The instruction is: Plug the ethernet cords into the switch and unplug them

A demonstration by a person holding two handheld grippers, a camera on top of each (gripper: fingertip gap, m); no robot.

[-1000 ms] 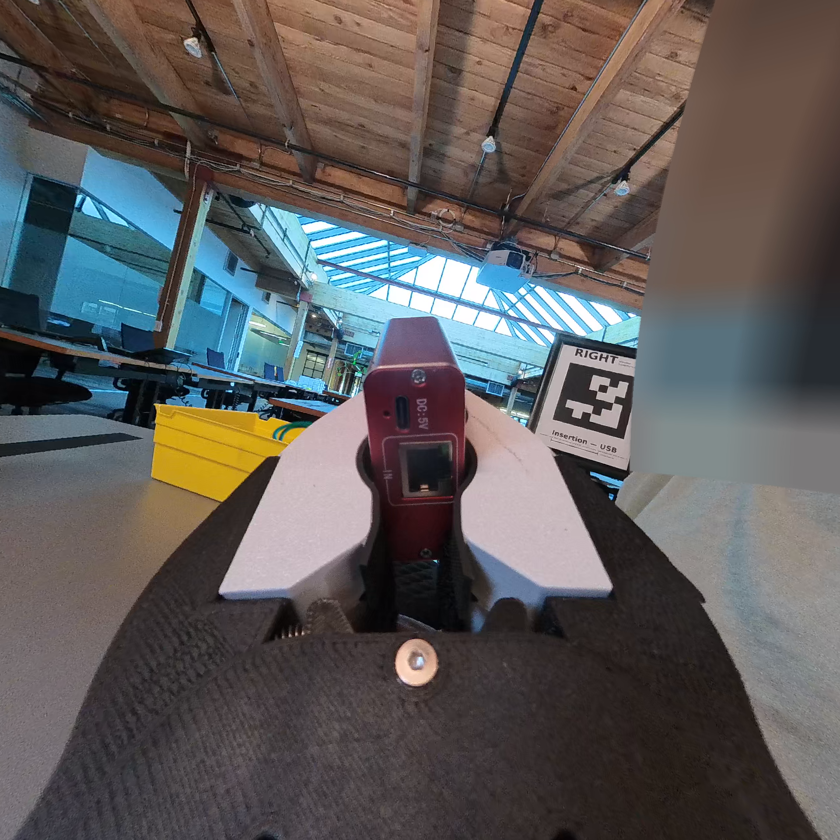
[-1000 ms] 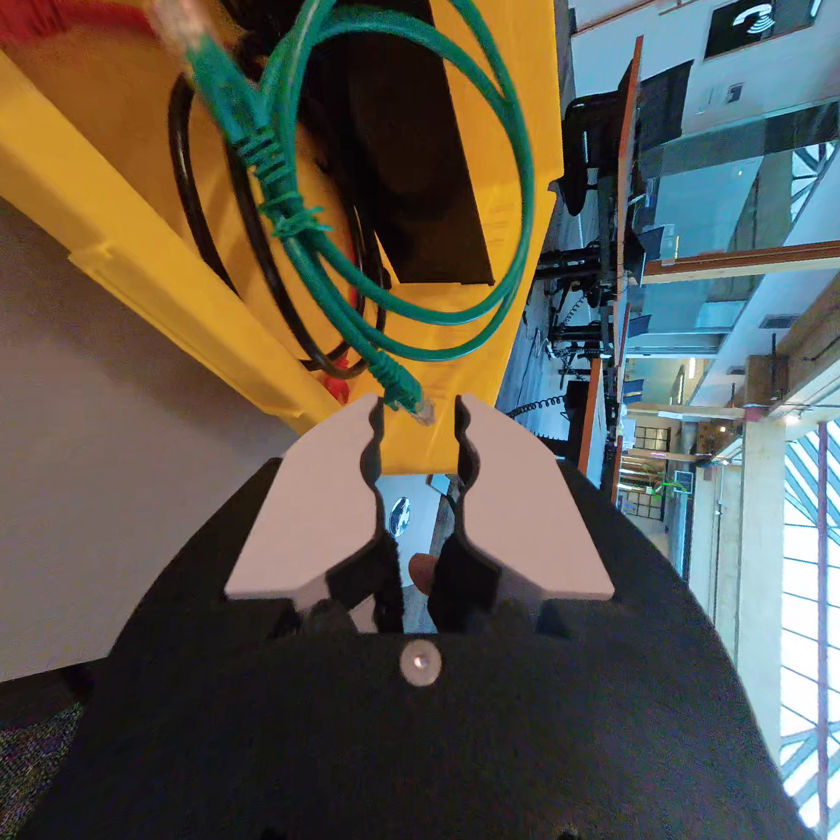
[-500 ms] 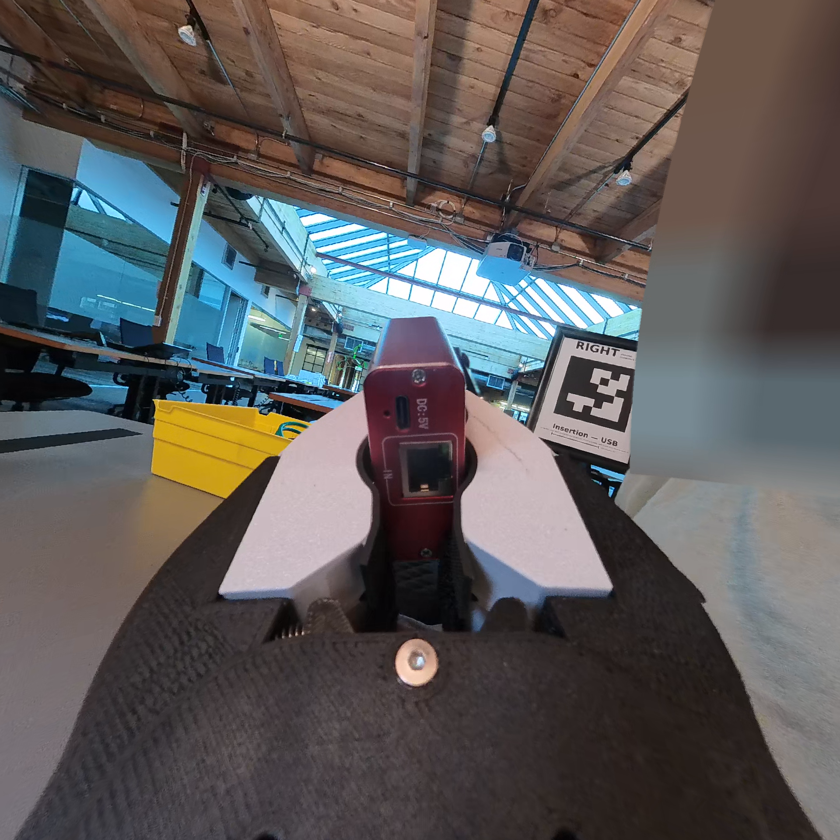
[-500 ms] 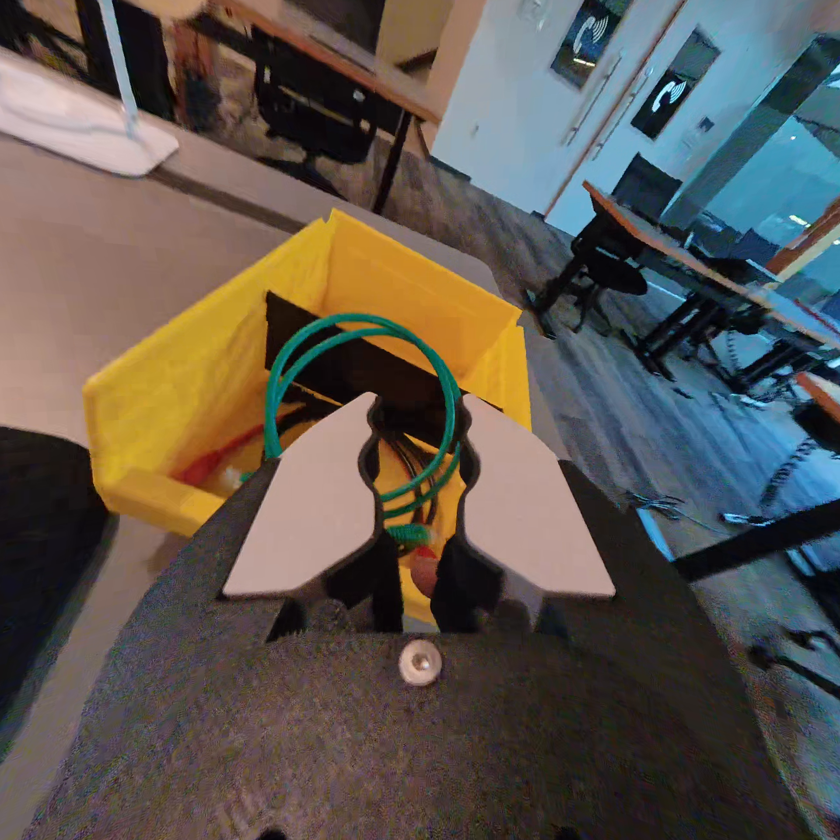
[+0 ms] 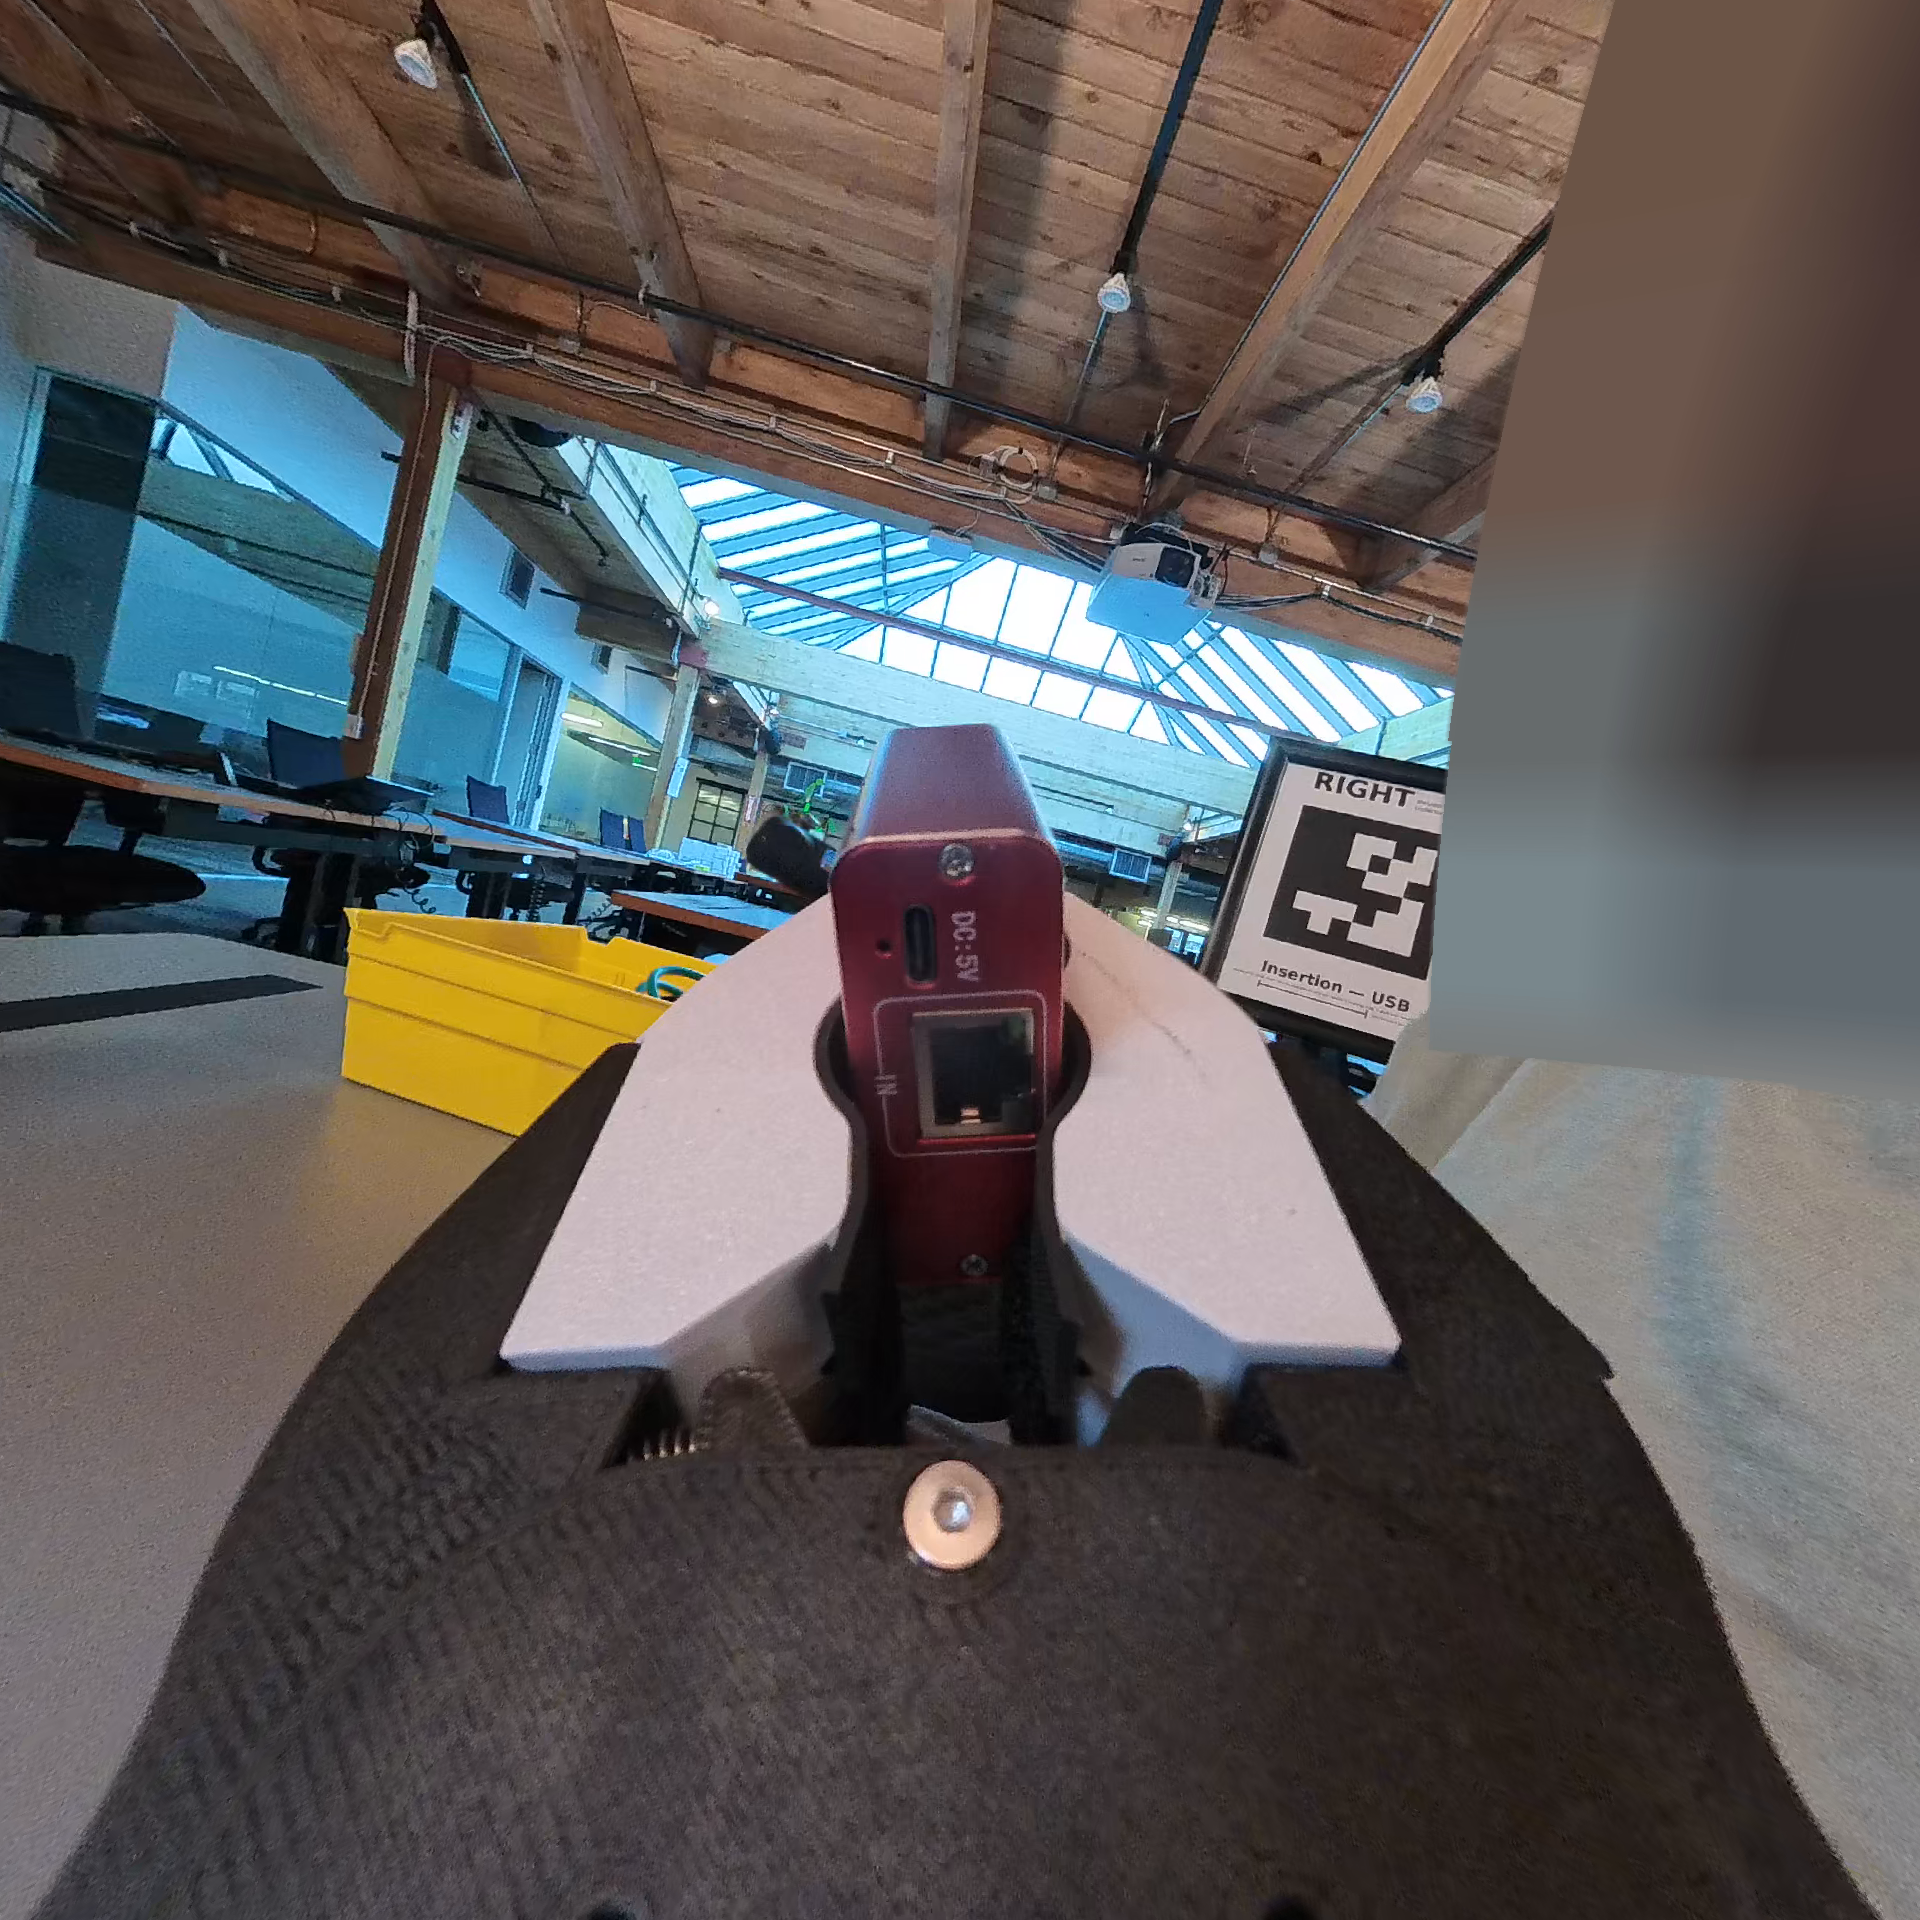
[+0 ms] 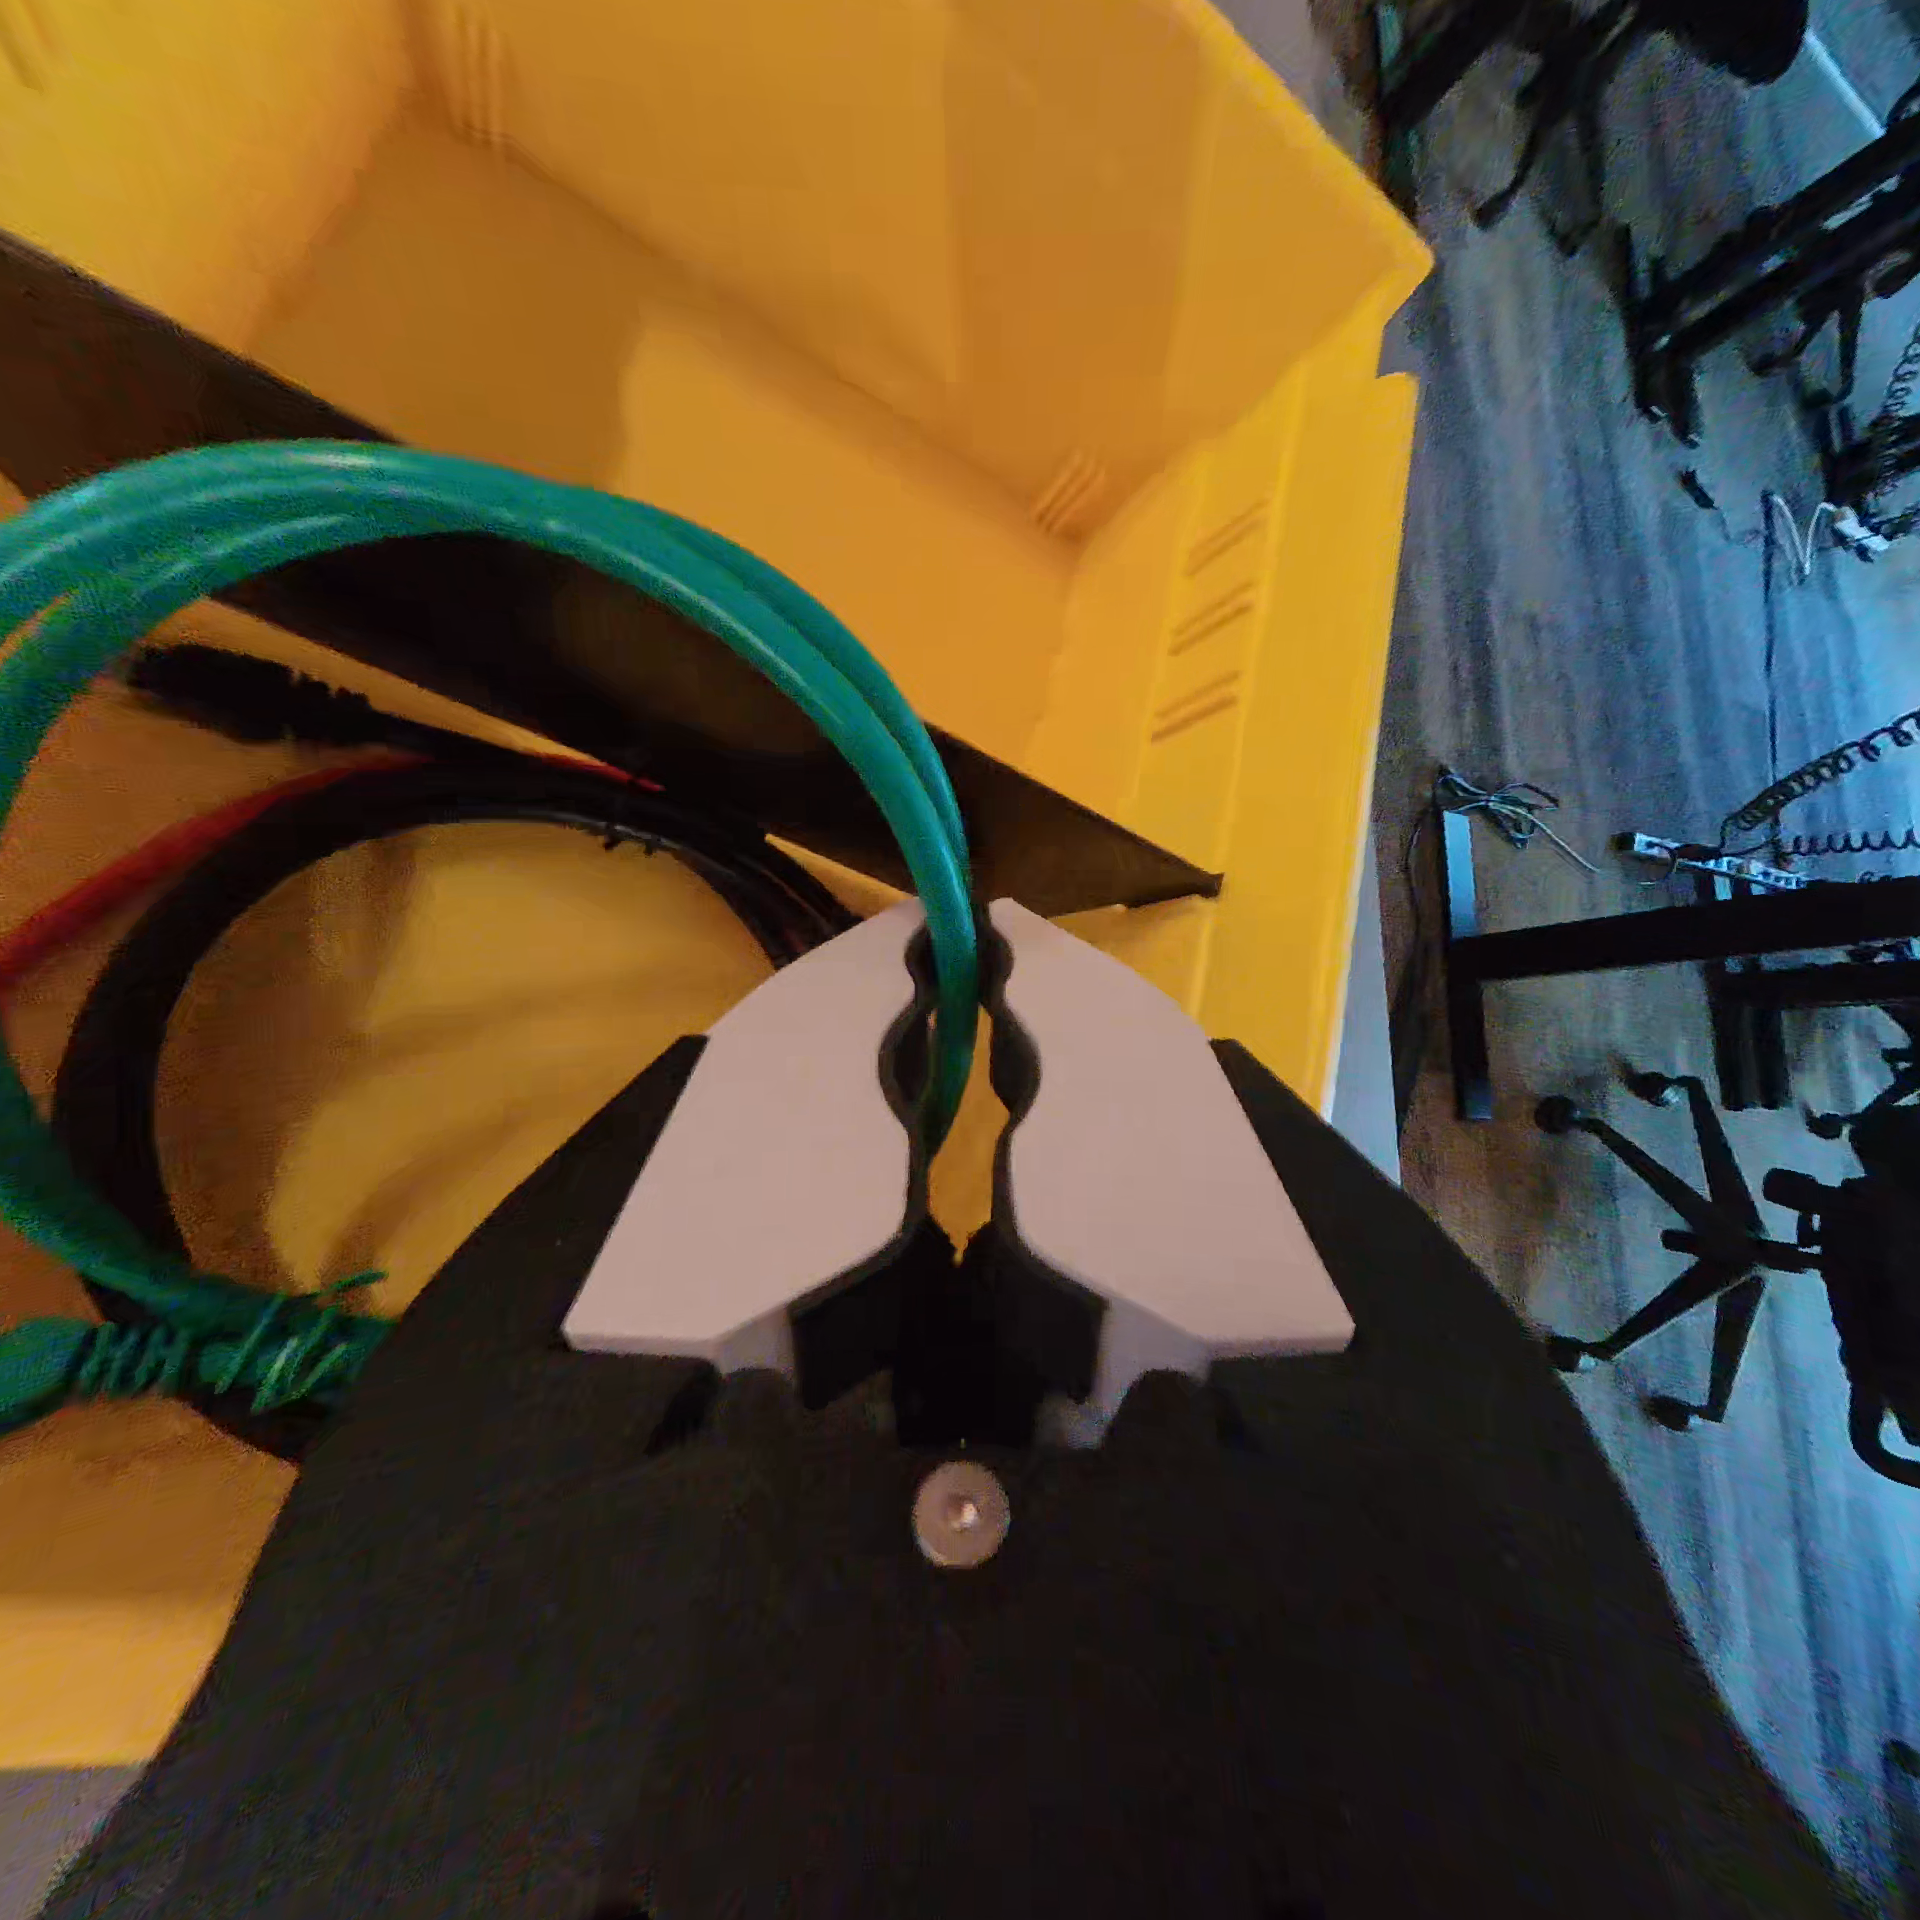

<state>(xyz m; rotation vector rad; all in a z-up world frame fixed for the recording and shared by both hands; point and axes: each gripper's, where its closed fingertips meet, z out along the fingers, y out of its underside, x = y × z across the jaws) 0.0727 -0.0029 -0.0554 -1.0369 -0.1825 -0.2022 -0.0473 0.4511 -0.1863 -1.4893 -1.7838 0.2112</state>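
My left gripper [image 5: 951,966] is shut on a red metal switch [image 5: 961,1195], which stands upright between the white fingers with its empty ethernet port [image 5: 974,1075] facing the camera. My right gripper [image 6: 951,940] is down inside the yellow bin [image 6: 935,260], and its fingers are closed around the coiled green ethernet cord [image 6: 623,520]. The coil is tied with a green twist tie [image 6: 208,1351]. A black cord [image 6: 114,1039] and a red cord [image 6: 156,862] lie under it. The bin [image 5: 468,1008] also shows in the left wrist view, ahead on the left.
A black divider [image 6: 623,644] crosses the bin. A framed sign with a black-and-white marker [image 5: 1340,894] stands ahead on the right of the grey table [image 5: 156,1195]. A person's pale sleeve [image 5: 1714,1351] is at the right. Office chairs [image 6: 1714,1247] stand on the floor beyond the bin. Spacing between my two grippers at the tips: around 50 centimetres.
My right gripper has swung around, dropped into the yellow bin and closed on the green cord's loop. My left gripper has held the red switch almost still.
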